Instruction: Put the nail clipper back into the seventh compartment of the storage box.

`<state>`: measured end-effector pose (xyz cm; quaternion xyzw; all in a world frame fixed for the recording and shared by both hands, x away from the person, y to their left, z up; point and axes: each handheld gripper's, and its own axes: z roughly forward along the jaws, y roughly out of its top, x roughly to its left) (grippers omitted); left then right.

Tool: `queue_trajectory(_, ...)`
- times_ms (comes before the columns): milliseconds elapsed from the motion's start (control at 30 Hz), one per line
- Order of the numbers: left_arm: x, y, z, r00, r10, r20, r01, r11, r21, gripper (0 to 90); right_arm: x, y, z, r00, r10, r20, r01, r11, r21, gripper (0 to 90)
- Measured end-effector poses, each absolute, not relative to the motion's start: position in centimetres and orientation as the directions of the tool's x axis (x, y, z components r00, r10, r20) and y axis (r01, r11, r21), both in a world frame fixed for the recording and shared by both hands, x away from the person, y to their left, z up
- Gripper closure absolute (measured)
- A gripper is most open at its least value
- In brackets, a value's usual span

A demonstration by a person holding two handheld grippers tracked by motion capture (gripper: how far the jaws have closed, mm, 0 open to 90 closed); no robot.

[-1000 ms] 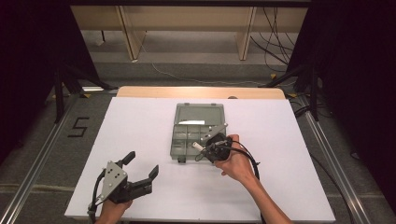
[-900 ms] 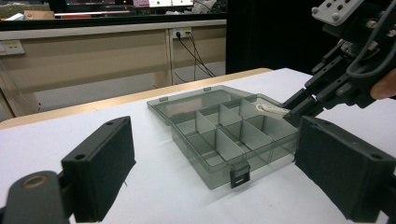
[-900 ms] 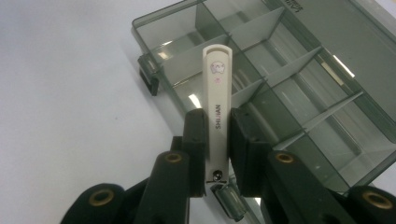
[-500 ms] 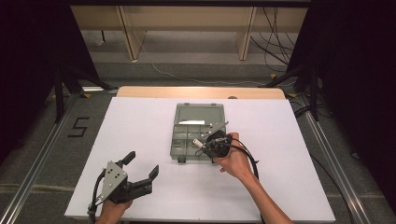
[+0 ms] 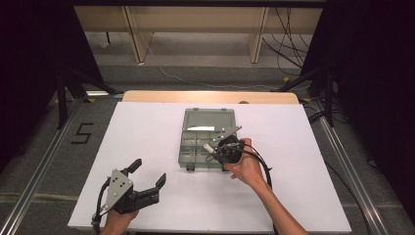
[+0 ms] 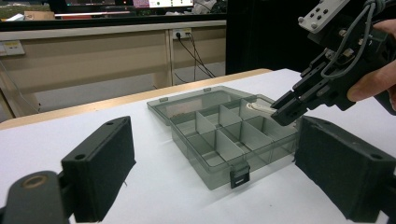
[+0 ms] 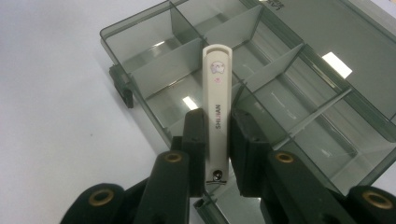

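right gripper (image 7: 217,140) is clamped on a white nail clipper (image 7: 217,100), one jaw pressed to each long side, the rounded end sticking out ahead over the organiser box (image 5: 208,139). in the high view the right gripper (image 5: 226,149) sits over the box's right edge, near its front right corner, and the clipper (image 5: 209,146) pokes out as a small pale stub over the compartments. from the left gripper view the clipper (image 6: 261,107) hangs just above the compartments on the right side, tip tilted down; whether it touches a divider is hard to call from here.

one box on the table (image 5: 147,132), smoky grey see-through plastic, lid folded flat open toward the far edge, roughly at the table's middle. compartments: i count about six in the high view, the dividers blur together a bit, so take that loosely. they look empty in the right gripper view. two small dark latches on the box's front wall, one of them plain in the left gripper view (image 6: 239,176).

left gripper (image 5: 147,183) rests near the front left corner of the table, well apart from the box, jaws spread wide with nothing between them. in its own view the two black pads (image 6: 100,175) frame the box, open table between.

nothing stands between the clipper and the compartments. one clipper, one box, two grippers, one white table top. beyond the far edge, a floor with loose cables (image 5: 288,34) and pale wooden furniture legs (image 5: 134,34); a "5" marked on the floor (image 5: 82,133) off the left edge.
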<state>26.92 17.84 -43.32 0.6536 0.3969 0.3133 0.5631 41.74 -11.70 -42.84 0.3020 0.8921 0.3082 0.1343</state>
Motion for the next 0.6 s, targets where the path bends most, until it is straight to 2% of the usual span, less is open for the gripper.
queue_trajectory(167, 26.9, 17.8, -43.3, 0.490, 0.871, -0.036, 0.165, -0.051, 0.985, 11.7, 41.9, -11.8, -42.9, -0.793, 0.608, -0.047, 0.453, 0.639, 0.622, 77.2)
queue_trajectory(267, 26.9, 17.9, -43.3, 0.490, 0.871, -0.037, 0.165, -0.050, 0.985, 11.6, 41.9, -11.8, -43.0, -0.779, 0.627, -0.015, 0.497, 0.632, 0.595, 77.3)
queue_trajectory(300, 26.9, 17.9, -43.3, 0.490, 0.871, -0.037, 0.165, -0.050, 0.985, 11.6, 41.9, -11.8, -43.0, -0.779, 0.627, -0.015, 0.497, 0.632, 0.595, 77.3)
queue_trajectory(333, 26.9, 17.8, -43.3, 0.490, 0.871, -0.037, 0.165, -0.051, 0.985, 11.7, 42.2, -11.9, -43.4, -0.788, 0.614, -0.050, 0.457, 0.636, 0.622, 77.2)
queue_trajectory(600, 26.9, 17.8, -43.3, 0.488, 0.872, -0.036, 0.166, -0.052, 0.985, 11.6, 42.2, -12.0, -43.9, -0.777, 0.629, -0.023, 0.484, 0.621, 0.616, 77.1)
